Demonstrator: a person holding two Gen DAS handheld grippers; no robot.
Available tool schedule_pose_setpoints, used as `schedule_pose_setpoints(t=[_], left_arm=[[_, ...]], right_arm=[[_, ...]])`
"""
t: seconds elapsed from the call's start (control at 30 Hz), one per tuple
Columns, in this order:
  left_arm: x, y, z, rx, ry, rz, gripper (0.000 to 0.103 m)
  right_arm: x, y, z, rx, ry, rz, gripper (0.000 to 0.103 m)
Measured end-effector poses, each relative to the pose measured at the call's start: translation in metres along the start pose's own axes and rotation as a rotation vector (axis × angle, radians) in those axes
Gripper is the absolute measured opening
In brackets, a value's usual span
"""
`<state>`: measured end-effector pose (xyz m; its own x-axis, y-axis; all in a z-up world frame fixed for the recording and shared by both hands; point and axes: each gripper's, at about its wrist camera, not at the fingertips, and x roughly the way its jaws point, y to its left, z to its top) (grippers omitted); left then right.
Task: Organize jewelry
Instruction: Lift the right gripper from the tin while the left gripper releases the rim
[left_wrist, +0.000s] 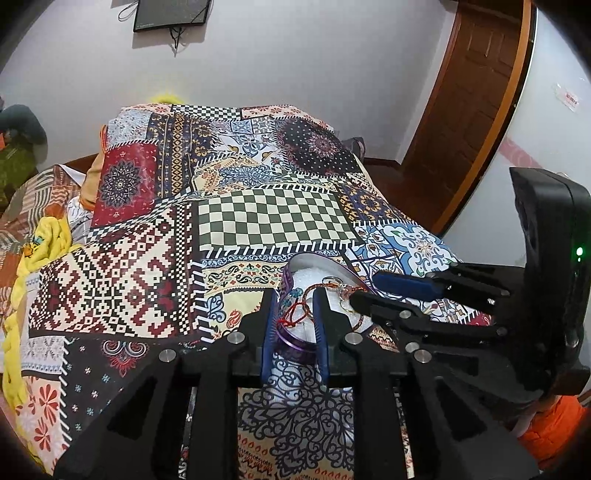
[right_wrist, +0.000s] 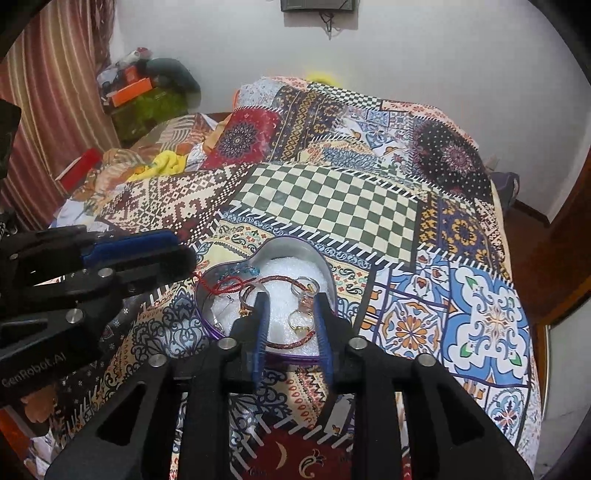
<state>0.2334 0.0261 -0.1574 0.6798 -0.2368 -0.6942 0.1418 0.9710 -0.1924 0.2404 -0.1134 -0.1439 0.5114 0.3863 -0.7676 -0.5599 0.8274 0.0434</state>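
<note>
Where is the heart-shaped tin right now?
The heart-shaped tin lies on the patchwork bedspread, just below its green checkered patch, between both grippers: left gripper at its left rim, right gripper over its white padding.

The setting was a home bedroom, indicated by a bed under a multicoloured patchwork-print bedspread (left_wrist: 258, 206), a brown wooden door (left_wrist: 476, 99) and striped curtains (right_wrist: 55, 92).

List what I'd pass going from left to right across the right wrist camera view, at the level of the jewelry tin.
Left gripper with blue-padded fingers → red cord draped over the rim → heart-shaped silver tin lined with white foam → gold ring inside it → blue and orange floral patch of the patchwork bedspread.
</note>
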Motion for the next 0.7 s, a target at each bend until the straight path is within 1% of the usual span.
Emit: schedule_pose_setpoints(t=[0.23,0.43,0.5,0.53,0.57,0.7], left_arm=[[-0.014,-0.003,-0.005,0.012,0.001,0.021,0.023],[-0.029,-0.011,-0.008,0.038,0.002,0.033,0.024],[-0.036,-0.014,-0.01,0.045,-0.007,0.035,0.029],[-0.041,-0.016,-0.011,0.048,-0.015,0.039,0.035],[-0.043,-0.017,-0.012,0.05,-0.019,0.041,0.038],[-0.053,-0.022,-0.019,0.061,-0.011,0.048,0.038]], right_arm=[[-0.019,-0.003,-0.004,0.025,-0.02,-0.01,0.025],[-0.04,-0.003,-0.009,0.043,-0.047,-0.016,0.025],[-0.046,-0.003,-0.01,0.049,-0.054,-0.016,0.025],[-0.049,-0.004,-0.012,0.053,-0.057,-0.016,0.025],[-0.053,-0.003,-0.013,0.057,-0.061,-0.016,0.025],[-0.061,-0.002,-0.02,0.073,-0.065,-0.007,0.025]])
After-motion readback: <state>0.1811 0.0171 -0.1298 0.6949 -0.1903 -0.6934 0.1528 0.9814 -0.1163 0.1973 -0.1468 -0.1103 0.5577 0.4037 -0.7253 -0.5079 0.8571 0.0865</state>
